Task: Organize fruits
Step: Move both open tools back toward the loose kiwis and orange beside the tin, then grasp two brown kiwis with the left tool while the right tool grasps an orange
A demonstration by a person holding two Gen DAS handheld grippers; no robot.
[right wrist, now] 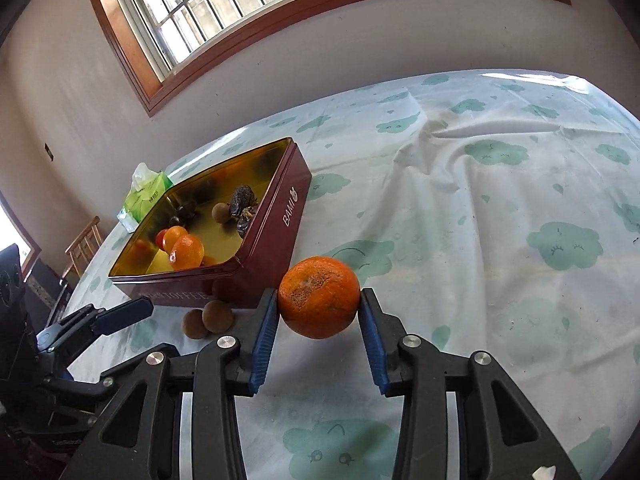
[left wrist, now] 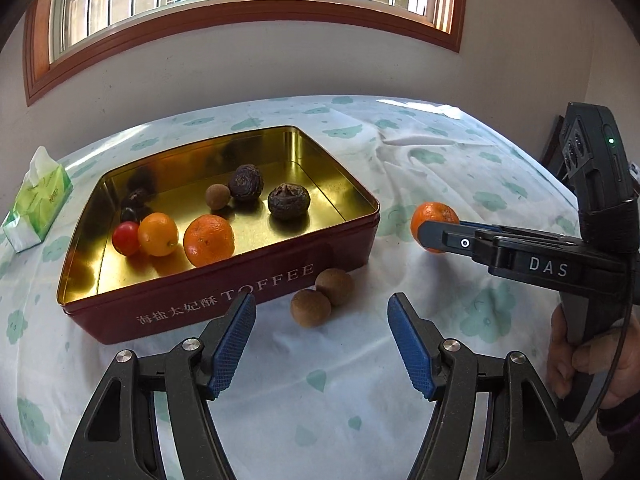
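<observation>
Left wrist view: right tongs' arm covers the lower right of the loose orange. Dark fruit in the tin's far-left corner sits in shadow, count unclear. Hand cut by the right edge. Right wrist view: tin wall hides part of the dark fruit; tomato mostly behind the kumquat. Tissue pack print too small to read.

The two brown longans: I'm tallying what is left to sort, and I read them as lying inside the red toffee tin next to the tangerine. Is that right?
Not inside. The two brown longans lie on the tablecloth outside the red toffee tin, just in front of its lettered wall. The left wrist view shows it, and the right wrist view agrees. One tangerine is in the tin.
</observation>
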